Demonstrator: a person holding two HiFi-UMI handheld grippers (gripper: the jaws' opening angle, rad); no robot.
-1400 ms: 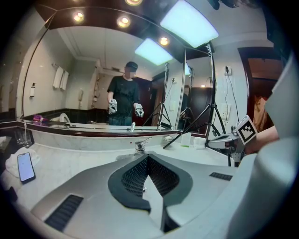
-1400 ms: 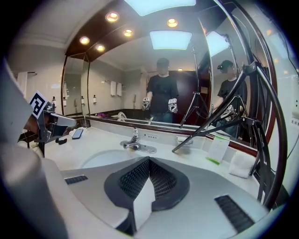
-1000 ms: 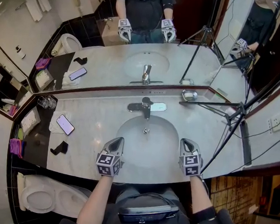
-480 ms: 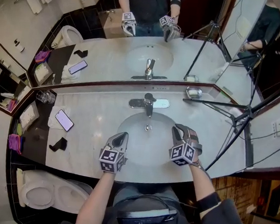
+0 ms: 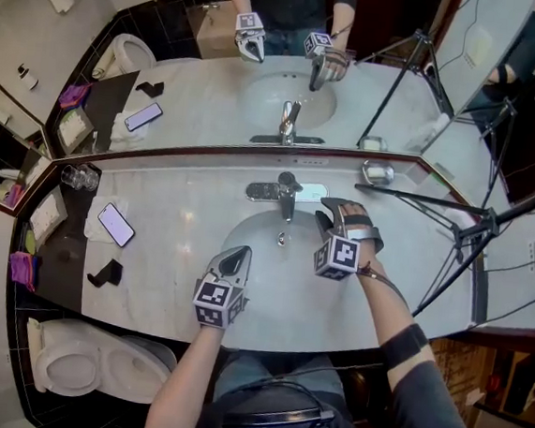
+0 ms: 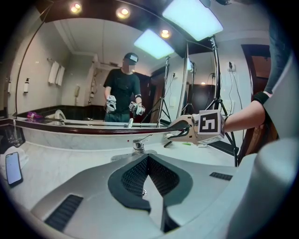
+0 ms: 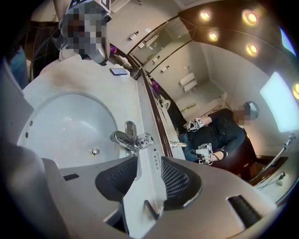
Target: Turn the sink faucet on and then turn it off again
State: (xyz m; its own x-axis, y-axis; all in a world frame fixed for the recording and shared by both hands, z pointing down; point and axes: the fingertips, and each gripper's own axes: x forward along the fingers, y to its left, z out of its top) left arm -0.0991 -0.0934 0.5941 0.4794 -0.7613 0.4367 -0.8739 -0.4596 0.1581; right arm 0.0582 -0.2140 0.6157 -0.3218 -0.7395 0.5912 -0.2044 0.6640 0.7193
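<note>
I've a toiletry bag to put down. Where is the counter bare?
Two patches: the counter between the phone and the basin, and the stretch right of the basin, inside the tripod legs, in front of the soap dish. The left end is crowded: drinking glasses, phone, black object.

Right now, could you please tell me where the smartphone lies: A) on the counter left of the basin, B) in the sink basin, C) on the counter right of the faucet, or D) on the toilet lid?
A: in the head view the smartphone lies on the marble counter, well to the left of the sink basin.
</note>
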